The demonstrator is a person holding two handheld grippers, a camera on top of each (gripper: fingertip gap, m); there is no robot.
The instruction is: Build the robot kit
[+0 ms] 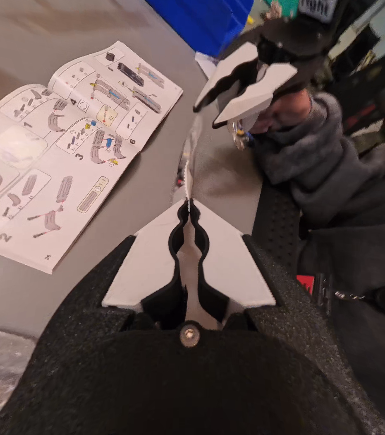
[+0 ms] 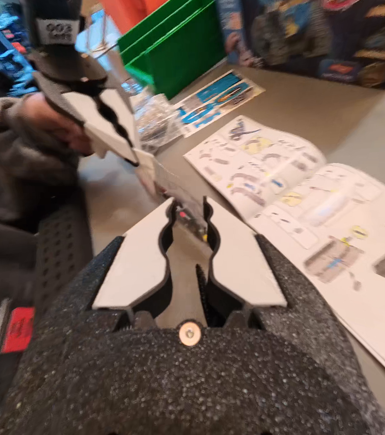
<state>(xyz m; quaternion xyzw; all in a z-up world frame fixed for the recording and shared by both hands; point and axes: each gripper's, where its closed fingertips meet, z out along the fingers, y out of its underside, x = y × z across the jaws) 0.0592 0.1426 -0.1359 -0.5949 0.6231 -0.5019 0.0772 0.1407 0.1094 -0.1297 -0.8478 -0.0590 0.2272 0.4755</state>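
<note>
My left gripper point(image 1: 188, 201) is shut on the serrated top edge of a clear plastic bag point(image 1: 188, 179) and holds it above the grey table point(image 1: 139, 223). The bag holds small parts, a red and a yellow one among them. In the right wrist view the left gripper point(image 2: 136, 162) pinches the bag's white end at the upper left. The bag point(image 2: 186, 211) runs slantwise down between the fingers of my right gripper point(image 2: 189, 202). Those fingers stand apart around the bag without pinching it. The right gripper point(image 1: 204, 117) also shows open in the left wrist view.
An open instruction booklet point(image 1: 69, 141) lies flat on the table, also in the right wrist view point(image 2: 304, 200). A blue bin point(image 1: 200, 21) and a green bin point(image 2: 179, 47) stand at the back. More clear bags point(image 2: 153, 120) and a coloured leaflet point(image 2: 219, 101) lie near the green bin. Left tips to right tips: about 10 cm.
</note>
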